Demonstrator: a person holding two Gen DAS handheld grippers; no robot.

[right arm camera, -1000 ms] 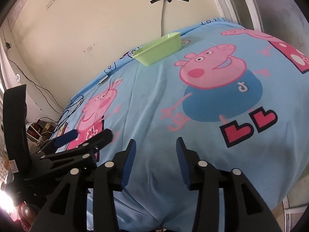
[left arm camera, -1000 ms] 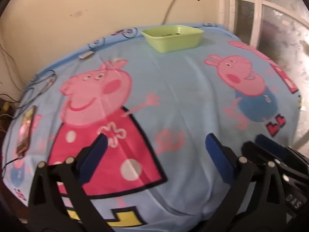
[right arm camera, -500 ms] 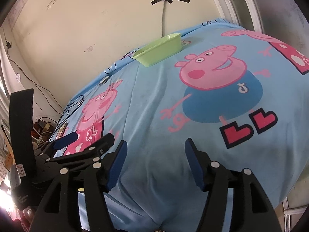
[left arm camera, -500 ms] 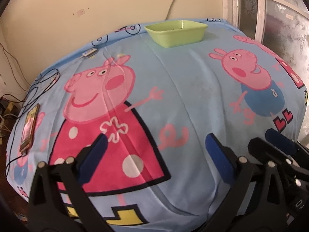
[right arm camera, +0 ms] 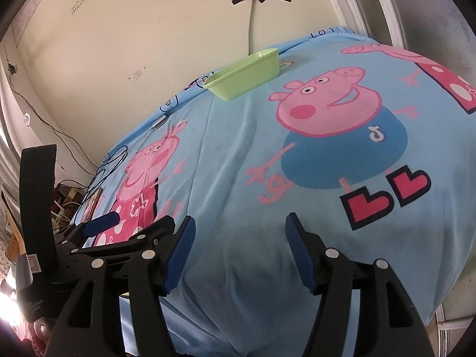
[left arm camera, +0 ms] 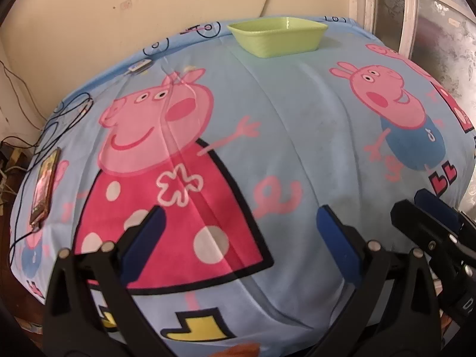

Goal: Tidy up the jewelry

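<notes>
Both grippers, left (left arm camera: pixel 238 232) and right (right arm camera: pixel 239 238), stand open and hold nothing. My green tray (left arm camera: pixel 278 37) sits far ahead by the wall, long axis crosswise. No jewelry shows from here.

The middle of the blanket-covered table (left arm camera: pixel 297 136) lies bare from the lower frame up to the green tray (left arm camera: pixel 278 37), which stands at the far edge near the wall, top centre. At the left edge of the left wrist view a phone (left arm camera: pixel 44 190) and looped black cables (left arm camera: pixel 71 113) take up a strip. A small white device (left arm camera: pixel 138 66) lies upper left. The window frame (left arm camera: pixel 407 9) bounds the upper right.
</notes>
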